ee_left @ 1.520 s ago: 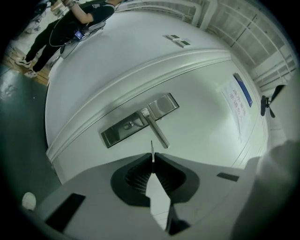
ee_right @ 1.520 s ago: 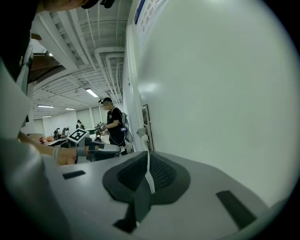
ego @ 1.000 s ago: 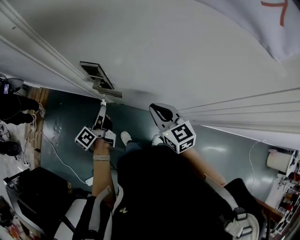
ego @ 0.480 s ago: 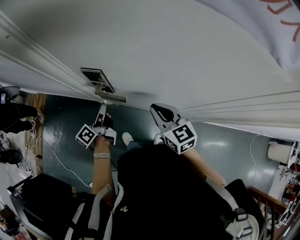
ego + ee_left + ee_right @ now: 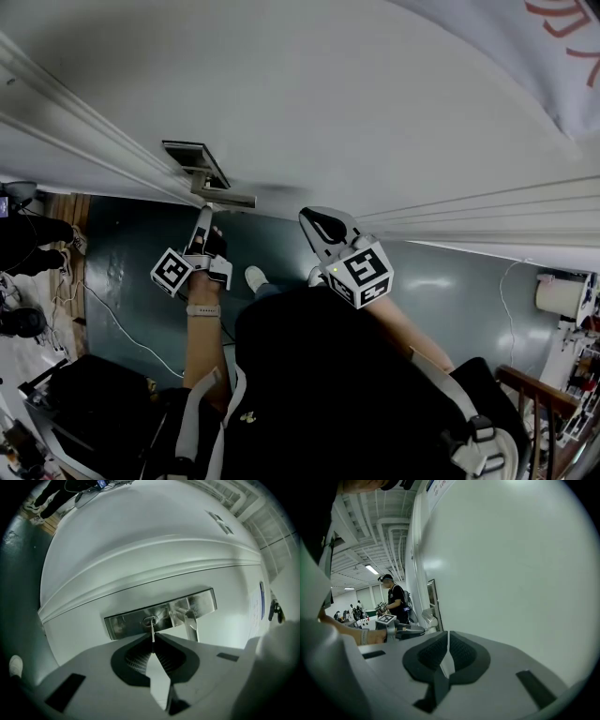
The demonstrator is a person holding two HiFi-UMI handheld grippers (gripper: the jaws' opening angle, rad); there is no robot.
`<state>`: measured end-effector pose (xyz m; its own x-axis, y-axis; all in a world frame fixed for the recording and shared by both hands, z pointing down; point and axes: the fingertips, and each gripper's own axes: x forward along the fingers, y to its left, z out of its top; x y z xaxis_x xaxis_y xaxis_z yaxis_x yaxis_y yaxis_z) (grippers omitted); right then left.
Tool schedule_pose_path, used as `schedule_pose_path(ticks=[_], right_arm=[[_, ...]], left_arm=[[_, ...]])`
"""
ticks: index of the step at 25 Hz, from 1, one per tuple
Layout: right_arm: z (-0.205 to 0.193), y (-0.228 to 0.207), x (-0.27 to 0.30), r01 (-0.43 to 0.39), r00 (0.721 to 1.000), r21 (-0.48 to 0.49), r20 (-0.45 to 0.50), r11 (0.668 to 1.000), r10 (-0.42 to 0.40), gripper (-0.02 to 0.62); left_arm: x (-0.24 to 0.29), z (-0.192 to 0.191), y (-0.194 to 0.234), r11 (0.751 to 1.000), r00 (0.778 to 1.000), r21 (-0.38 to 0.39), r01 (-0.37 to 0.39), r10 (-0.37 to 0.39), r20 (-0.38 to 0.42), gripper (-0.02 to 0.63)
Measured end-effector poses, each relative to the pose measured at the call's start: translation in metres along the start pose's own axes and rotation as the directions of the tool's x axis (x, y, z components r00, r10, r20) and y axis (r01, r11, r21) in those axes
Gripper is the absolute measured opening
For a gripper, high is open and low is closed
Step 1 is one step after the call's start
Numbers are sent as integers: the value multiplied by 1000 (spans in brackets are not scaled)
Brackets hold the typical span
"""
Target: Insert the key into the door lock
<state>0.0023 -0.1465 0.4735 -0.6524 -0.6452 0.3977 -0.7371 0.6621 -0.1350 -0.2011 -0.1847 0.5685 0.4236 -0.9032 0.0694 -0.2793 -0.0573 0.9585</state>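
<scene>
A silver lock plate (image 5: 126, 620) with a keyhole (image 5: 150, 620) and a lever handle (image 5: 191, 619) is set into the white door (image 5: 337, 103). My left gripper (image 5: 153, 637) is shut on a thin key (image 5: 152, 631), and the key's tip sits at the keyhole. In the head view the left gripper (image 5: 203, 221) points up at the lock plate (image 5: 195, 156), just under the handle (image 5: 225, 194). My right gripper (image 5: 315, 221) hangs to the right near the door, jaws shut with nothing between them (image 5: 448, 637).
The door frame mouldings (image 5: 75, 131) run along the left of the lock. Cables (image 5: 112, 314) and dark bags (image 5: 84, 384) lie on the green floor below. Another person (image 5: 395, 599) stands in the background of the right gripper view.
The head camera has shifted slightly. My left gripper stays at the lock with the key, nudged a touch nearer the plate. The right gripper has not moved.
</scene>
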Motion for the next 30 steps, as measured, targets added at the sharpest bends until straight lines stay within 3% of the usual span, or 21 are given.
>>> schedule_pose_path(ticks=[15, 30], right_arm=[[-4, 3, -2, -5, 1000, 2, -6, 1000, 5, 25], [0, -2, -1, 10, 1000, -2, -5, 1000, -10, 25]], left_arm=[[0, 1, -5, 999, 999, -11, 33, -33, -3, 28], [8, 4, -2, 994, 999, -96, 50, -50, 1, 28]])
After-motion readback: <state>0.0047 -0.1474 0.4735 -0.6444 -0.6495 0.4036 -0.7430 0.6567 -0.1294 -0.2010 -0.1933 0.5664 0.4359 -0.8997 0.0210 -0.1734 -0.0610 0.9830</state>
